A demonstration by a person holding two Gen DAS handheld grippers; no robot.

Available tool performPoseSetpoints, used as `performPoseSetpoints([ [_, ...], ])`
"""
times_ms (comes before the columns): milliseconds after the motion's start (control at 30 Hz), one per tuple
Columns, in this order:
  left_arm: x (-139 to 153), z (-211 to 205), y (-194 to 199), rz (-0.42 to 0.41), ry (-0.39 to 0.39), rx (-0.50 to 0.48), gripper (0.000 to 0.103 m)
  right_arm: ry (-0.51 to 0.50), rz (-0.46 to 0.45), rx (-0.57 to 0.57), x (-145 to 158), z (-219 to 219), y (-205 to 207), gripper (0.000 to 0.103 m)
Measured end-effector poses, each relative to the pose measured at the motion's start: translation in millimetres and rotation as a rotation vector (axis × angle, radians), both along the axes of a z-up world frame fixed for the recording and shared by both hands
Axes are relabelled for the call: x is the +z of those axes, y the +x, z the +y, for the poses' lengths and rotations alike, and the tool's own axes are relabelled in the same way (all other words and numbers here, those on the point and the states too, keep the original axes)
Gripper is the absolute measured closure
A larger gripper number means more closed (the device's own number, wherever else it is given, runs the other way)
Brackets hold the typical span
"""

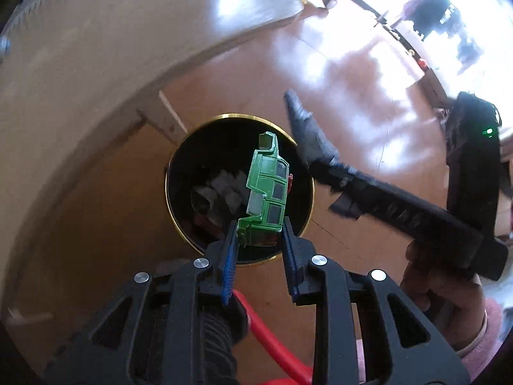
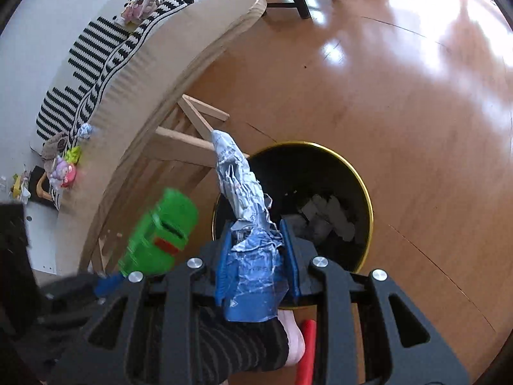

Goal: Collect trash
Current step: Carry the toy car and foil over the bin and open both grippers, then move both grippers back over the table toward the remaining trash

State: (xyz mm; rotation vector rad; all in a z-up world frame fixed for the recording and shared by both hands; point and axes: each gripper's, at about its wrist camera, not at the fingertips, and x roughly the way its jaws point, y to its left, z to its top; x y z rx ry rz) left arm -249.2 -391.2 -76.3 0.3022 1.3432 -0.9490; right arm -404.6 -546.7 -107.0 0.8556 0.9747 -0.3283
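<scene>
A: Left wrist view. What does the left claw (image 1: 259,235) grip?

B: A green toy car body (image 1: 266,192), a hollow shell with grey window panels, clamped at one end between the blue pads and standing up over a black trash bin (image 1: 179,173) with a gold rim. The bin sits on the wooden floor (image 1: 336,102) beside the table (image 1: 96,80). Pale crumpled scraps lie inside it; what they are cannot be told. To the right, the other claw appears dark and blurred, its hold hard to make out.

A: Right wrist view?

B: The right claw (image 2: 256,240) is closed on a crumpled blue-and-white wrapper (image 2: 240,192), printed and creased, rising from the pads over the near rim of the same bin (image 2: 362,186). The green toy (image 2: 163,227) is blurred at left, partly hidden by the frame. Small toys on the striped cloth (image 2: 96,51) are too small to identify.
</scene>
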Motion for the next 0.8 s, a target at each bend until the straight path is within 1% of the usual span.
performPoseSetpoints([
  [33, 0, 1, 4, 0.005, -0.007, 0.006, 0.078, 0.014, -0.001, -0.009, -1, -3, 0, 0.074],
  [100, 5, -1, 11, -0.016, -0.012, 0.007, 0.078, 0.022, 0.004, -0.022, -3, -7, 0, 0.074],
  [200, 2, -2, 11, -0.007, -0.011, 0.005, 0.078, 0.054, 0.007, -0.040, -9, -13, 6, 0.074],
  [267, 3, -5, 8, -0.023, -0.011, 0.002, 0.078, 0.061, 0.012, -0.045, -10, -15, 7, 0.072],
  [300, 4, -6, 8, -0.043, -0.010, 0.006, 0.076, 0.062, 0.016, -0.048, -11, -16, 7, 0.057],
  [333, 5, -6, 9, -0.059, -0.009, 0.015, 0.071, 0.059, 0.016, -0.056, -10, -18, 6, 0.021],
  [367, 6, -4, 9, -0.070, -0.007, 0.030, 0.033, 0.047, 0.013, -0.070, -7, -20, 4, 0.009],
  [400, 9, -1, 7, -0.081, -0.006, 0.048, 0.007, 0.036, 0.007, -0.079, -4, -22, 2, 0.006],
  [433, 11, 2, 7, -0.100, -0.017, 0.071, 0.006, 0.029, -0.001, -0.087, -1, -25, 1, 0.006],
  [500, 12, 2, 10, -0.088, -0.024, 0.058, 0.006, 0.023, -0.017, -0.111, 5, -31, -3, 0.006],
  [600, 15, 5, 14, -0.083, -0.027, 0.089, 0.006, -0.002, -0.050, -0.155, 17, -38, -12, 0.006],
  [700, 39, 13, 24, -0.098, -0.094, 0.125, 0.006, -0.087, -0.052, -0.144, 33, -34, -11, 0.006],
  [733, 50, 17, 28, -0.114, -0.124, 0.140, 0.006, -0.129, -0.052, -0.122, 42, -30, -7, 0.006],
  [800, 77, 32, 40, -0.168, -0.178, 0.183, 0.006, -0.174, -0.061, -0.095, 53, -25, 0, 0.006],
])
